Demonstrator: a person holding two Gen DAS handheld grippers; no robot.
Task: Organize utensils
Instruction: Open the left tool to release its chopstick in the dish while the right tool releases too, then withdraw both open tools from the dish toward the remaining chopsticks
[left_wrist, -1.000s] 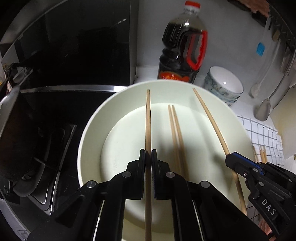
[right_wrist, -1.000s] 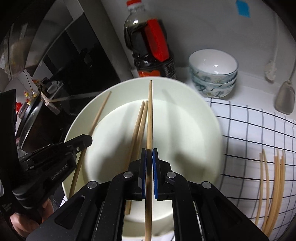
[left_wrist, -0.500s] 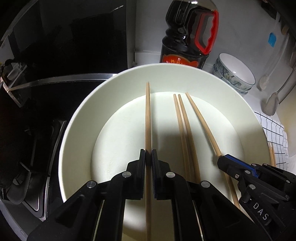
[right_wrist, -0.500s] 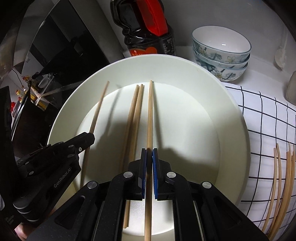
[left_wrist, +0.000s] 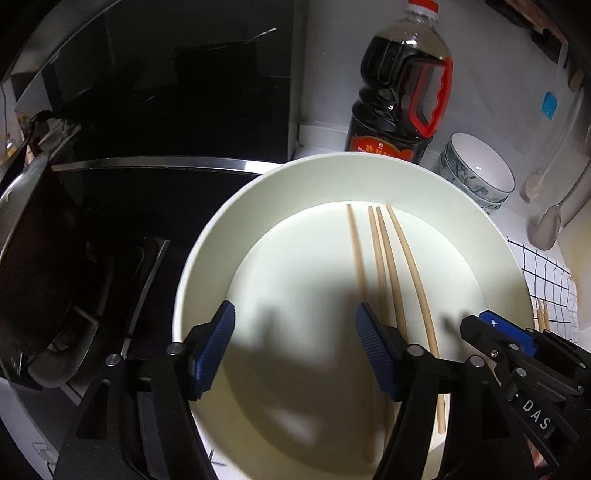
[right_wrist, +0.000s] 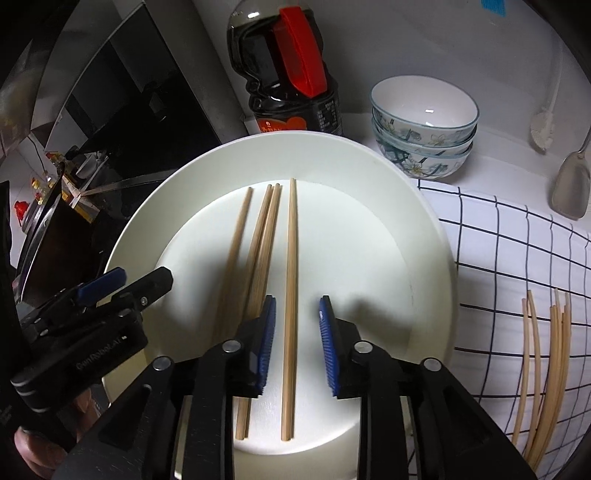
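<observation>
the left gripper (left_wrist: 295, 343) has just spread wide over the plate (left_wrist: 207, 266), nothing between its jaws. four chopsticks (right_wrist: 271, 240) lie on the plate. the right gripper (right_wrist: 297, 319) has just parted, one chopstick (right_wrist: 290, 295) lying loose between its pads.

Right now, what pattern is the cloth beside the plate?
White cloth with a black grid; clearest in the right wrist view.

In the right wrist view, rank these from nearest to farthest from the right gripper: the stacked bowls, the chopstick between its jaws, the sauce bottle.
1. Chopstick: lies on the plate between the right gripper's open jaws, which have just been opening.
2. Stacked bowls: beyond the plate, to the right.
3. Sauce bottle: behind the plate's far rim, slightly left, though nearly level with the bowls.
</observation>
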